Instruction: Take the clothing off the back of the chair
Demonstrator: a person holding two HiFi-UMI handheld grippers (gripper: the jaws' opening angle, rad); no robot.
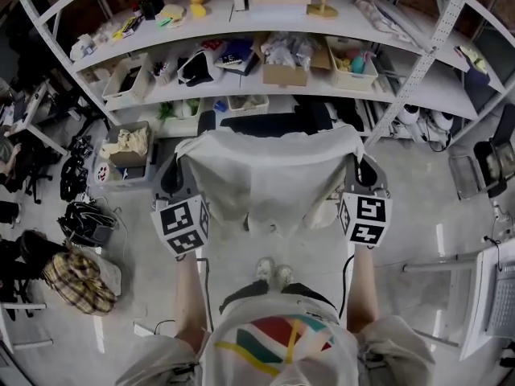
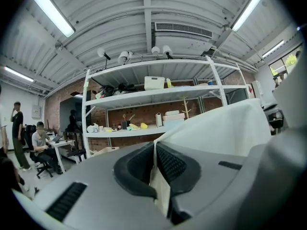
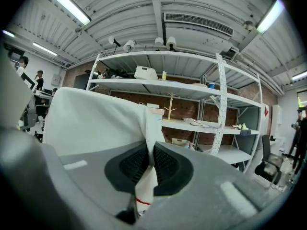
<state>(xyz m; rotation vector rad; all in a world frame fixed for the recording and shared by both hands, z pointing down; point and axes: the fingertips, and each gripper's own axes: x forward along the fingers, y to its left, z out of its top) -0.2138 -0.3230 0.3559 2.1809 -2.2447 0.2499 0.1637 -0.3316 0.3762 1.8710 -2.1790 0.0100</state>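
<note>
**Both grippers clamped on the white garment, spread wide in front of the chair**

Your left gripper (image 1: 179, 161) has its jaws pressed together on a fold of the white garment (image 1: 269, 175). In the left gripper view, the gripper (image 2: 155, 164) shows a thin strip of cloth squeezed between the two dark ribbed pads. The rest of the fabric billows off to the right.

Your right gripper (image 1: 355, 164) is doing the same at the opposite corner. In the right gripper view, the gripper (image 3: 147, 169) has its pads closed tight on the cloth. A short tail carrying a thin red line hangs below the pinch, and the main sheet stretches away to the left.

From the head view, the garment hangs as a broad panel between your two grippers. Its upper edge is pulled nearly straight and its lower part drapes down toward the floor (image 1: 418, 215). The dark top of the chair (image 1: 273, 124) shows just beyond that upper edge. You cannot tell from here whether the cloth touches the chair back or has come clear of it. The cluttered shelves (image 1: 322, 87) stand behind the chair, and your shoes (image 1: 273, 272) show below the hem.
</note>
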